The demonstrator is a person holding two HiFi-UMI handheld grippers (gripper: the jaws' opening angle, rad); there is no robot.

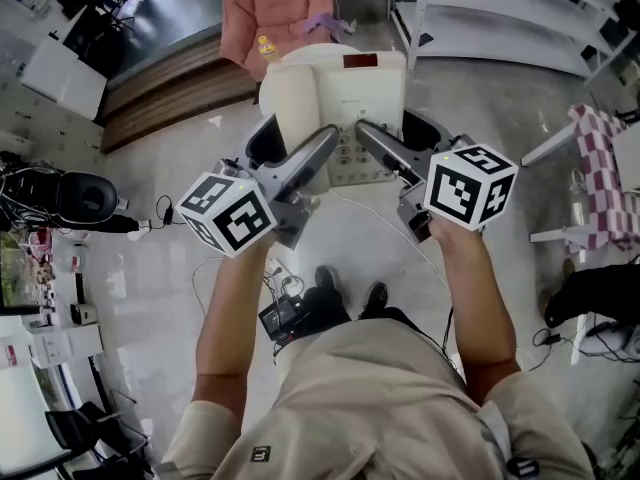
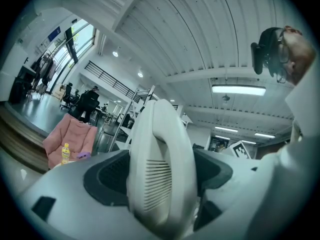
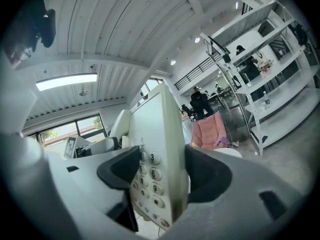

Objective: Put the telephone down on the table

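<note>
Telephone (image 1: 360, 98), cream-white, is lifted clear of the white worktop (image 3: 227, 153) lying just beyond both claws. A pink chair (image 1: 275, 8) stands farther out. The left claw (image 1: 295, 140) grasps the handset (image 2: 160, 174), the right claw (image 1: 402, 140) grips the keypad base (image 3: 156, 134). A small yellow bottle (image 1: 266, 46) stands ahead of the left claw.

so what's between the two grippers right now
The telephone: the left gripper is shut on its handset, the right gripper on its keypad edge. The head view shows it spanning both.
</note>
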